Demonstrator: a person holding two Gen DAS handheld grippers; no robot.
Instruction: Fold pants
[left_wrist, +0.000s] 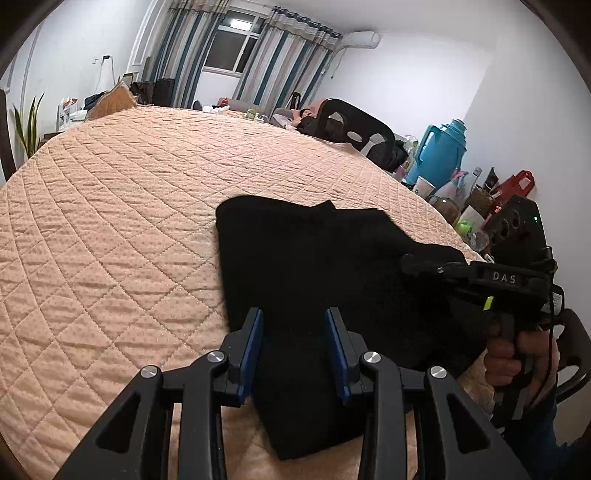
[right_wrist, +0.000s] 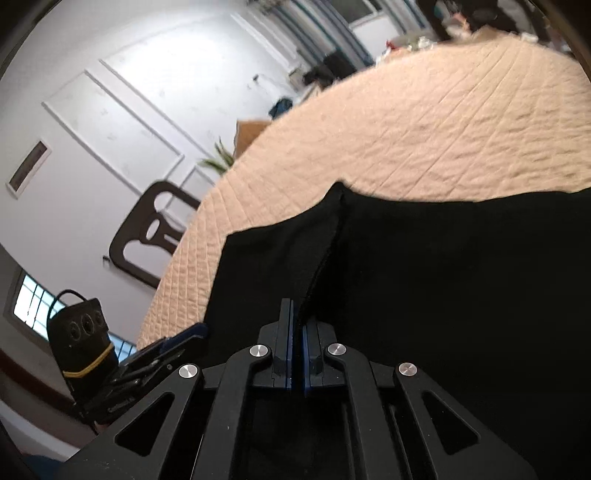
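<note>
Here, black pants between spread left fingers, edge pinched in closed right fingers.

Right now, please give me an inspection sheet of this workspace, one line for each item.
Surface: bed with a peach quilted cover, lightly wrinkled.
Job's things: black pants lying on the cover, partly folded, one edge lifted.
Clutter: blue thermos, cups and bottles beside the bed, off the cover.
Grippers: left gripper jaws open above the pants, gripping nothing; right gripper jaws shut on a pants fold.
Cables: a thin black cable at the right gripper's handle.
Surroundings: striped curtains at a window, black chair, potted plant, white walls.
</note>
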